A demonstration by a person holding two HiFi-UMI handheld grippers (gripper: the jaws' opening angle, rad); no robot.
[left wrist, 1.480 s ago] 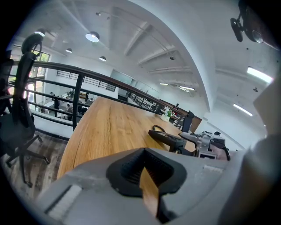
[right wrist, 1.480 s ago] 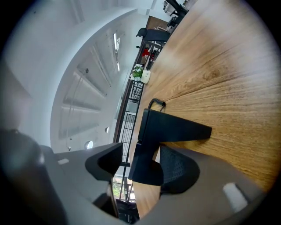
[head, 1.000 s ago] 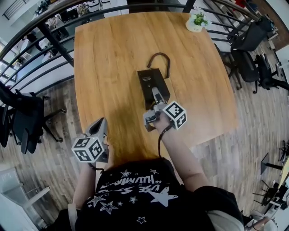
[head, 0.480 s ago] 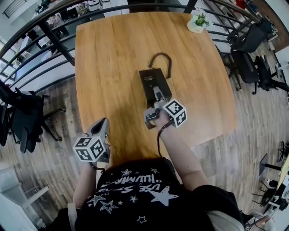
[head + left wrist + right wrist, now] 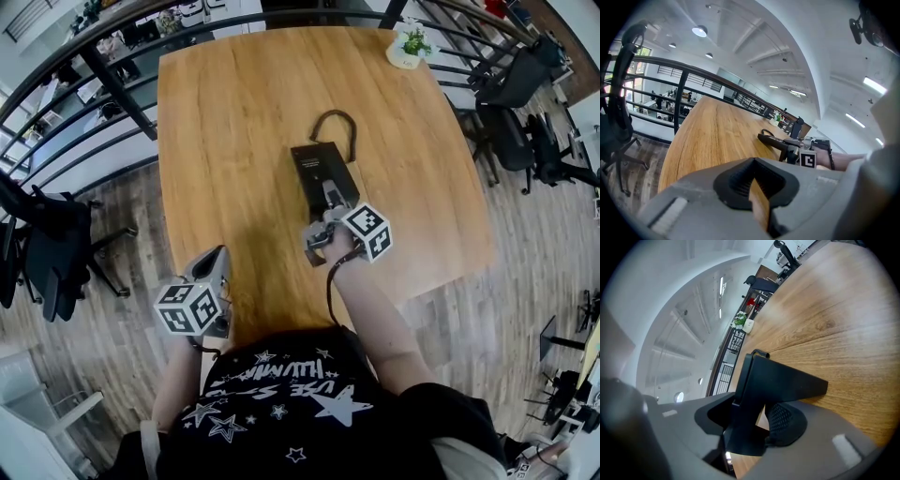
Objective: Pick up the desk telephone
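Closing jaws are the only change: the R gripper (image 5: 330, 199) has just been narrowing its jaws round the phone (image 5: 317, 167), w/ both hands where they were 1 s ago. The phone lies flat mid-table (image 5: 234, 103), long axis running away from the person, not yet lifted. The R gripper has its near end. In the right gripper view the black body fills the gap and the pads look to be on it, 1 each side, so I read this as a grip just made.

The L gripper (image 5: 214, 261) hangs off the table's near-L edge, well apart from the phone, jaws together w/ nothing in them.

Risks, as I judge them:
- The hold is at 1 end only. On lifting, the far end prob. sags and the phone could pivot in the pads or slide out.
- The body looks wedge-shaped where it's gripped, so the pads may creep off the slope if the squeeze is light.
- The cord (image 5: 333, 120) loops at the far end. Where it runs I can't tell. If fixed, it could tug the phone back.
- The L gripper is too far off to catch or steady anything.
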